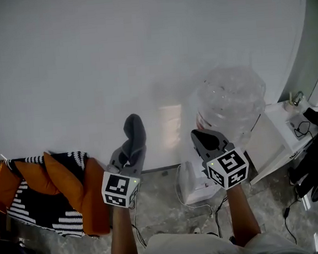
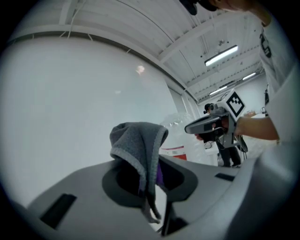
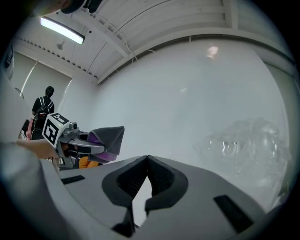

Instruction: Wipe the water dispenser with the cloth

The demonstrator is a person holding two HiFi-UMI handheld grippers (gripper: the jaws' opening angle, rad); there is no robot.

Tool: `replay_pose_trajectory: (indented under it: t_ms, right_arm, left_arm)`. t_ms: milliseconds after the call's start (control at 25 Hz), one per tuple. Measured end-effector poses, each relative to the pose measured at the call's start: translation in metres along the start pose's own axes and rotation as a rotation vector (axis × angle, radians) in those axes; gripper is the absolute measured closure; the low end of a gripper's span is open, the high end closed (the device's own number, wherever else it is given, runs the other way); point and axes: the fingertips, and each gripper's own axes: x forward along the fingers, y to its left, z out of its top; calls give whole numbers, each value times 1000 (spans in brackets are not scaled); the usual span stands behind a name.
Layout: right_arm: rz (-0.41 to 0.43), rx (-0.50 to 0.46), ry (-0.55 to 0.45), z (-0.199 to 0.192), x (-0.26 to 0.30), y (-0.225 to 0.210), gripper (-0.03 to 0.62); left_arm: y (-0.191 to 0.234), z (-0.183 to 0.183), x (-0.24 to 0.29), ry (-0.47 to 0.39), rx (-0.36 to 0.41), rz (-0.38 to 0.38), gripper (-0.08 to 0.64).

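Cloth [image 2: 138, 145] partly hidden between left hand-held gripper [image 2: 152, 185] jaws; water dispenser bottle [image 1: 231, 98] hazy.

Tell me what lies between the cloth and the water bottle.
Nothing: the head view shows only bare wall between cloth and water bottle.

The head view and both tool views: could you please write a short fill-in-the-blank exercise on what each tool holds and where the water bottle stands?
The left tool is shut on a ____ cloth.
The right tool is shut, with ____ between its jaws.
In the head view, the clear water bottle stands on the ____ tool's side.
Missing words: grey; nothing; right.
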Motion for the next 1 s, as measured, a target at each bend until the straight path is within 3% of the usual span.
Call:
replay_pose_trajectory:
  t_ms: [280,1000]
  right_arm:
    - [27,-16,-52,26,-8,18,578]
    - [32,-46,-22,20,-2,26,578]
  left_arm:
    - [3,30,-25,-53,37,30,489]
    - [2,25,-31,-54,30,38,489]
